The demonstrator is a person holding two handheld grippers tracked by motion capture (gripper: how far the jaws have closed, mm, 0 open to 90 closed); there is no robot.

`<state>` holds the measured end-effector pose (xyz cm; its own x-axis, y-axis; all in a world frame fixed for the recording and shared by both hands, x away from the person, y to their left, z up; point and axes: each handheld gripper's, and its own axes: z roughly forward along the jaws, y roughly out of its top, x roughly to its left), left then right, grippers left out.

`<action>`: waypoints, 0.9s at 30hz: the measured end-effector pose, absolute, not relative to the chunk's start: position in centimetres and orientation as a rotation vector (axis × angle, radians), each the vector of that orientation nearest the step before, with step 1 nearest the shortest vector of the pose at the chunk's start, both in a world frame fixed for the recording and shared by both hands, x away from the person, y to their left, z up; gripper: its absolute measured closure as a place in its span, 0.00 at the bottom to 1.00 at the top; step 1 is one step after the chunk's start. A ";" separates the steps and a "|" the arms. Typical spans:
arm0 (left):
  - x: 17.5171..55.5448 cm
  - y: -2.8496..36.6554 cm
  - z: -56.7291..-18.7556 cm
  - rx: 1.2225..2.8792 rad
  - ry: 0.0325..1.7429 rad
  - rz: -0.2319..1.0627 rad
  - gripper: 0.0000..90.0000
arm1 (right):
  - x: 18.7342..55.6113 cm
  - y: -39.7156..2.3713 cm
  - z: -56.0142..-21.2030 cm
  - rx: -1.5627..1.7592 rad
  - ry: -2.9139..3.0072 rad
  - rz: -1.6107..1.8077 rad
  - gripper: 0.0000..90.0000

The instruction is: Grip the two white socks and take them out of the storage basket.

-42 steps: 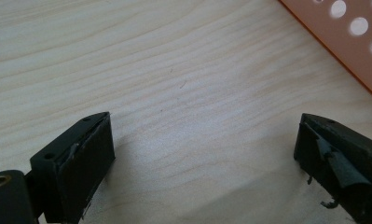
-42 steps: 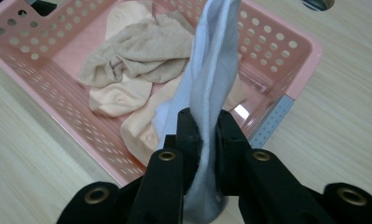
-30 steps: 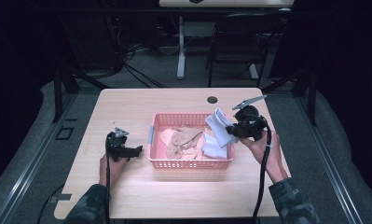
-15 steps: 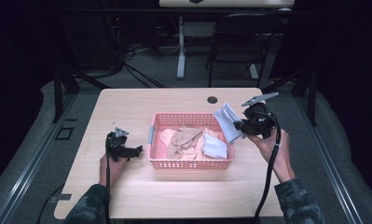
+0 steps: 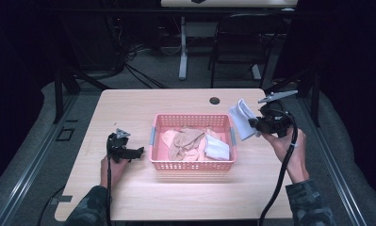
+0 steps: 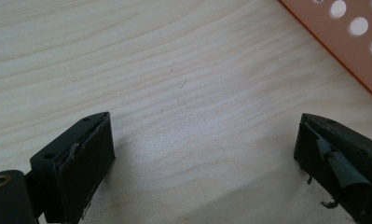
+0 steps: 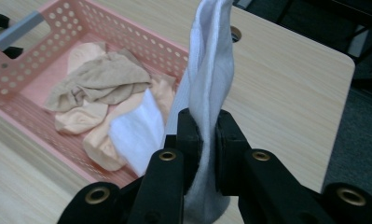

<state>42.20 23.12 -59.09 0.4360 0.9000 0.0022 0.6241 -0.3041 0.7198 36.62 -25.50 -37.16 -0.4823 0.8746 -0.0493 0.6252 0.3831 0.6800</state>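
A pink perforated basket (image 5: 192, 165) (image 7: 53, 28) stands mid-table and holds beige socks (image 5: 185, 141) (image 7: 99, 79) and a folded white sock (image 5: 217, 149) (image 7: 137, 130). My right gripper (image 5: 257, 125) (image 7: 206, 128) is shut on another white sock (image 5: 242, 120) (image 7: 211, 60), held in the air just right of the basket's right rim. The sock stands up from the jaws. At the basket's left, my left gripper (image 5: 137, 152) (image 6: 207, 158) rests low over bare wood, open, with nothing between its fingers (image 6: 81, 163).
A dark cable hole (image 5: 215, 100) (image 7: 236, 33) sits in the tabletop behind the basket. The basket corner (image 6: 347, 42) lies close to my left gripper. Bare wood (image 5: 176, 197) spreads in front of the basket. A chair (image 5: 232, 42) stands behind the table.
My right gripper has lifted the white sock out of the basket and carried it up and to the right, past the rim. The left gripper has stayed in place.
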 end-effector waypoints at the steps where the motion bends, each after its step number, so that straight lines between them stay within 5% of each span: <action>1: 42.2 23.1 -59.1 2.039 1.277 0.544 0.05 | 36.6 -25.7 -37.1 1.303 2.241 0.831 0.92; 27: 42.2 23.1 -59.1 2.040 1.277 0.544 0.05 | 39.2 -28.7 -42.0 1.480 2.293 0.523 0.92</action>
<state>42.20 23.12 -59.09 0.4364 0.8997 0.0013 0.6245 -0.3040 0.7194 39.19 -28.66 -41.95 -0.3857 0.9173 -0.0993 0.7837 0.3825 0.4895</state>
